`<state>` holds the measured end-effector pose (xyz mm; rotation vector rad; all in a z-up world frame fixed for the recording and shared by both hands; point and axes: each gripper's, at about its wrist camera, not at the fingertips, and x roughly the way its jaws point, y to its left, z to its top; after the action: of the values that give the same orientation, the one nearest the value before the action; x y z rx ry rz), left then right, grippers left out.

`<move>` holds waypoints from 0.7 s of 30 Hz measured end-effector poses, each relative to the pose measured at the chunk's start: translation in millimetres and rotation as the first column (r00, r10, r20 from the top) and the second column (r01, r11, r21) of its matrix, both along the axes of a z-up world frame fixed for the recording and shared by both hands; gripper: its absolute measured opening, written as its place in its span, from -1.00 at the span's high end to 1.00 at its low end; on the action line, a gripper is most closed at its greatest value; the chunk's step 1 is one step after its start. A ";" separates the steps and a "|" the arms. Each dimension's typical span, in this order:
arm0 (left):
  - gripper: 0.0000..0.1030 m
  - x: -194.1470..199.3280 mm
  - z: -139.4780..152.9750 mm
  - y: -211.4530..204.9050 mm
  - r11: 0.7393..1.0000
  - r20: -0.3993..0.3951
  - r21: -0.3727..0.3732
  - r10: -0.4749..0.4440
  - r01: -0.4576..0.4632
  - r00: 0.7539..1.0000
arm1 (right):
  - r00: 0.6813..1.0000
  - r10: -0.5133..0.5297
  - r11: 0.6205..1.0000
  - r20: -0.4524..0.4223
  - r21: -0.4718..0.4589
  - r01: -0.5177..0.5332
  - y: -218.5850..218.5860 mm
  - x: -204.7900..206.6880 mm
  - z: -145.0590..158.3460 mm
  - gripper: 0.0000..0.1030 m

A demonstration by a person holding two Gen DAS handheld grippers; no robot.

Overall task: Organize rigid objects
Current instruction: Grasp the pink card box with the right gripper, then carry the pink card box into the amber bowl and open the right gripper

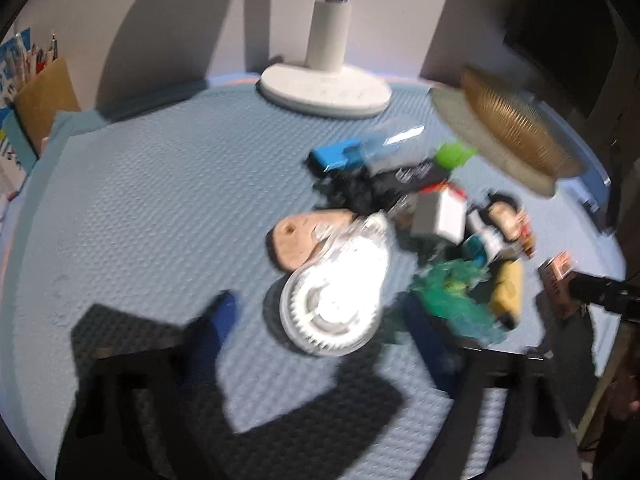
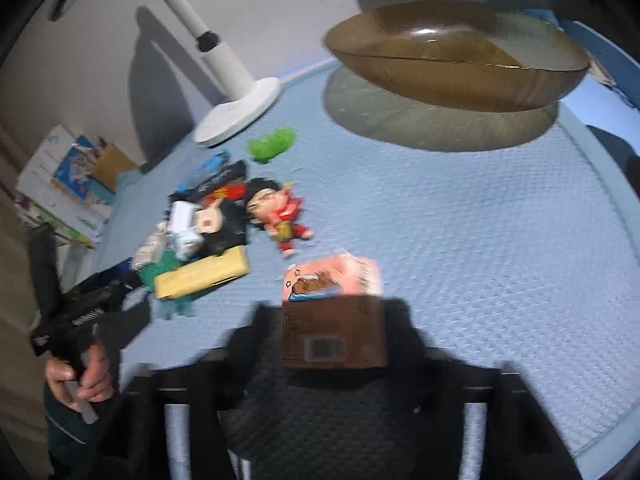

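A pile of small objects lies on the blue mat: a white geared tape roll (image 1: 336, 304), a tan wooden piece (image 1: 300, 240), a yellow box (image 2: 202, 274), a doll in red (image 2: 280, 212) and a green toy (image 2: 272, 144). My left gripper (image 1: 320, 340) is open, just before the tape roll, holding nothing. My right gripper (image 2: 334, 320) is shut on a pink and brown snack box (image 2: 334, 304) and holds it above the mat. The box and right gripper also show in the left wrist view (image 1: 558, 284). An amber glass bowl (image 2: 456, 56) stands at the back right.
A white lamp base (image 1: 324, 88) stands at the back of the blue mat (image 2: 480, 240). A cardboard holder with pens and books (image 1: 36, 92) is at the far left. The bowl also shows in the left wrist view (image 1: 516, 128).
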<state>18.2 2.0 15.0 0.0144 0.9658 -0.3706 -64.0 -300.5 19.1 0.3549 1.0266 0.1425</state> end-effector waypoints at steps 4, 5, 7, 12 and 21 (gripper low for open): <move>0.11 -9.1 0.4 2.7 0.999 -0.001 0.018 0.027 -0.027 1.000 | 0.999 0.004 0.998 0.040 -0.065 -0.001 -5.4 -7.4 10.2 -0.27; 0.11 -13.9 0.0 6.3 0.999 -0.008 0.004 0.043 -0.043 0.999 | 0.999 0.007 0.997 0.045 -0.076 -0.004 -6.3 -8.7 11.5 -0.29; 0.11 -29.3 -1.4 17.4 0.994 -0.040 -0.046 0.093 -0.095 0.995 | 0.998 0.037 0.996 0.046 -0.088 -0.033 -2.7 -11.2 11.9 -0.43; 0.11 -70.4 0.0 25.0 0.980 -0.057 -0.043 0.193 -0.196 0.980 | 0.994 0.112 0.985 0.016 -0.133 -0.109 24.0 -10.0 -1.5 -0.57; -0.50 -74.5 -3.8 9.5 0.974 0.002 0.106 0.199 -0.198 0.980 | 0.989 0.136 0.914 0.062 -0.392 -0.101 63.3 -13.3 -10.8 0.08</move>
<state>-56.3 11.5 11.3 0.0121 0.9853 -0.1347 -77.4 -237.2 8.3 -0.0763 0.9629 0.0598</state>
